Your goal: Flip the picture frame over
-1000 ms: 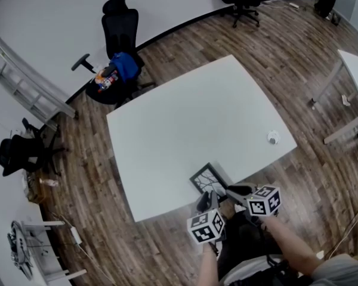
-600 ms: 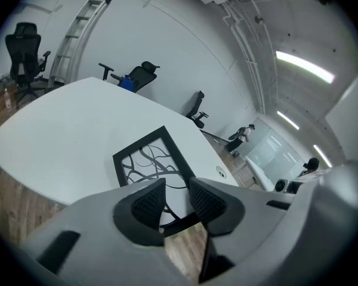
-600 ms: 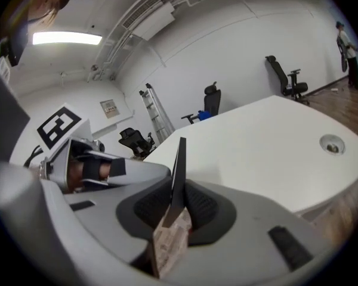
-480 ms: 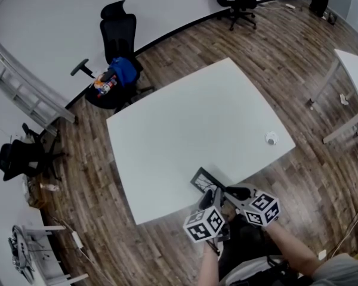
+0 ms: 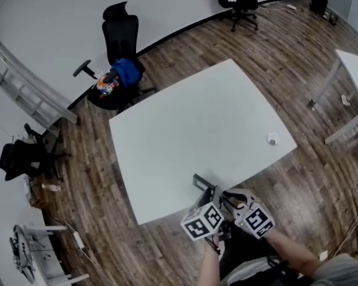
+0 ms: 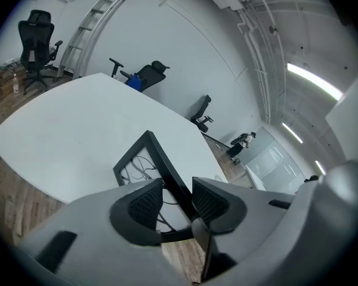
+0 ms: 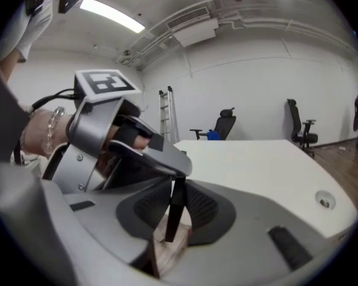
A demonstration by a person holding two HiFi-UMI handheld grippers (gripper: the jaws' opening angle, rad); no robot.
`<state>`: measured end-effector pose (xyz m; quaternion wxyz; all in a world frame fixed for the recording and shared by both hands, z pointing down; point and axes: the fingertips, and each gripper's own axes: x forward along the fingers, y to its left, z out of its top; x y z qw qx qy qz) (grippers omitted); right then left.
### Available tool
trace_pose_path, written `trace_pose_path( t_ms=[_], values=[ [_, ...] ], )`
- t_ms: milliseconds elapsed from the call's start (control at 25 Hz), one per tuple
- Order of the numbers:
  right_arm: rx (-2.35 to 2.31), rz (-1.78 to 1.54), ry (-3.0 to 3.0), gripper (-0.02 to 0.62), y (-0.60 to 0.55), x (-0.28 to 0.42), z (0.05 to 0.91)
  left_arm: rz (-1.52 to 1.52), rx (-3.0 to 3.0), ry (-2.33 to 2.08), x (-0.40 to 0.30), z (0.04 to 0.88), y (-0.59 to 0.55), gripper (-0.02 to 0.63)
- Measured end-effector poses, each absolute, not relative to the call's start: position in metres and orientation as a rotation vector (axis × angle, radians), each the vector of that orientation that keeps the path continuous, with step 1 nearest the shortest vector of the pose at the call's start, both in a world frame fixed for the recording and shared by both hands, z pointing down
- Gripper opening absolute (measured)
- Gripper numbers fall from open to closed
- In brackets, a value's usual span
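Parted jaws on the left gripper (image 6: 170, 196), just now opening wider, dark ribbed pads (image 6: 145, 202) flanking but not pressing the thin black bar of the picture frame (image 6: 159, 161). Clenched jaws on the right gripper (image 7: 174, 210), the same cross-hatched pads nipping the frame's narrow edge, seen end-on as a slim dark strip. Smooth, matte grey moulded shells around both pairs of pads. Rectangular frame with a flat black border, carrying thin dark branching lines on a pale ground. Raised on edge and steeply tilted at the near edge of the white table (image 5: 191, 124), between the two grippers, one side bar running up through the left gap, another edge pinched in the right. Smooth, plain tabletop; brown, streaky wood-plank floor (image 5: 107, 177) beneath.
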<state>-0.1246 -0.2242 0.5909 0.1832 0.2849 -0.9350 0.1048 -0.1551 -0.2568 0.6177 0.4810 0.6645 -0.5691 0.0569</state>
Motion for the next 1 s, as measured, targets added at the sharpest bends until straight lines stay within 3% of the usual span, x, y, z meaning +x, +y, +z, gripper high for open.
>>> trace_pose_path(
  t_ms=[280,480,1000],
  values=[
    [0.788,-0.203,-2.558,0.075,-0.209,-0.139,0.588,0.138,1.547,-1.326,-0.158,0.621,-0.255,0.161],
    [0.760,-0.330,-2.554,0.075,-0.200,-0.147,0.591,0.091,1.502,-1.302,-0.165,0.624,-0.250,0.160],
    [0.656,0.023,-2.705,0.106,-0.199,-0.129,0.572,0.078,1.477,-1.246,-0.182,0.626,-0.248,0.115]
  ],
)
